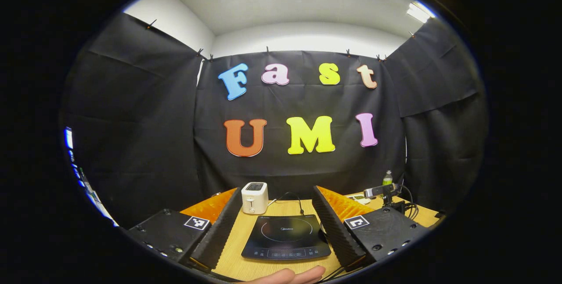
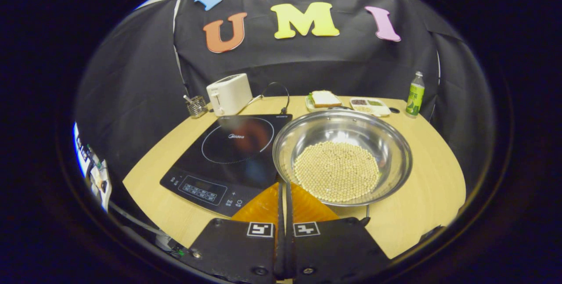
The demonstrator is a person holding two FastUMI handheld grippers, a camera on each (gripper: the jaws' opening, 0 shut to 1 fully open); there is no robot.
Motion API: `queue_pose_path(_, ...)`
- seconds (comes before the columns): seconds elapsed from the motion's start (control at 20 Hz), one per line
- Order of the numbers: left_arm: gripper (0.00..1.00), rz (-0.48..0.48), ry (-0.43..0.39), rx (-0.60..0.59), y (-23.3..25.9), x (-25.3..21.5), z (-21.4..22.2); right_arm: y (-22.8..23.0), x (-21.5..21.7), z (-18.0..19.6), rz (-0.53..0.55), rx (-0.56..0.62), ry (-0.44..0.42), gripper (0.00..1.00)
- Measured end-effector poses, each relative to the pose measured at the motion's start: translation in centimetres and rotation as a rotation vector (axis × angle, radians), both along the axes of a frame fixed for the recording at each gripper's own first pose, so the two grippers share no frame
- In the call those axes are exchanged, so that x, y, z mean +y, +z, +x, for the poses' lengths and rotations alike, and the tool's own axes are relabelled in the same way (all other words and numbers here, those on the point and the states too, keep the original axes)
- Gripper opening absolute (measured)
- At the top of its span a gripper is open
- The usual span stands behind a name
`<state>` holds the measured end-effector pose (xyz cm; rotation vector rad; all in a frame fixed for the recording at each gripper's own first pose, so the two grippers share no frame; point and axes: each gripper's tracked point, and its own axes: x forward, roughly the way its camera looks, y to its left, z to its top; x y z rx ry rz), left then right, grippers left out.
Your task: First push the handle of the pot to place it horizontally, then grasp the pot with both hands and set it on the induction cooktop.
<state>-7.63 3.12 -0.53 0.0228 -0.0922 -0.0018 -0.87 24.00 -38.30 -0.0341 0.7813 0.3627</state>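
Note:
The pot (image 2: 342, 156) is a wide steel bowl holding pale beans, standing on the wooden table just right of the black induction cooktop (image 2: 224, 152). A thin dark piece of its handle (image 2: 367, 216) sticks out under the near rim. My right gripper (image 2: 283, 184) is shut, its tips right at the pot's near-left rim; whether they touch it I cannot tell. In the left gripper view my left gripper (image 1: 277, 189) stands wide open above the table, with the cooktop (image 1: 285, 235) between its fingers. A fingertip of a hand (image 1: 290, 275) shows at the bottom edge.
A white toaster (image 2: 228, 93) and a small wire cup (image 2: 196, 106) stand behind the cooktop. A plate with a sandwich (image 2: 324, 98), a snack tray (image 2: 369, 105) and a green bottle (image 2: 415, 93) line the far edge. A camera on a stand (image 1: 381, 192) with cables sits at the right.

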Motion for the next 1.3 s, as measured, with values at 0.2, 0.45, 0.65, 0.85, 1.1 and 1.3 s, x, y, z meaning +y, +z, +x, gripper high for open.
queue_pose_path(0.2, 0.95, 0.007, -0.019, -0.021, 0.3, -0.8, -0.5, -2.1, -0.8, -0.5, -0.018, 0.037, -0.025, 0.00)
queue_pose_path(0.45, 0.95, 0.015, 0.003, 0.003, -0.6, -0.8, -0.9, -2.5, -1.3, -0.6, -0.016, 0.043, -0.035, 0.04)
queue_pose_path(0.65, 0.95, -0.009, 0.030, -0.020, 0.5, -0.8, -1.0, -3.6, -1.8, -1.4, -0.016, 0.091, -0.012, 0.04)
queue_pose_path(0.85, 0.95, -0.045, 0.030, -0.016, 0.7, -0.9, 0.3, -4.8, -3.1, -1.4, 0.003, 0.121, -0.019, 0.04)
queue_pose_path(1.1, 0.95, -0.061, 0.022, -0.004, 1.3, -1.0, 2.7, -4.5, -4.7, -0.8, -0.009, 0.089, -0.018, 0.04)
queue_pose_path(1.3, 0.94, -0.082, 0.006, 0.022, 1.1, -1.3, 4.7, -4.4, -5.5, -0.8, 0.009, 0.098, -0.024, 0.04)
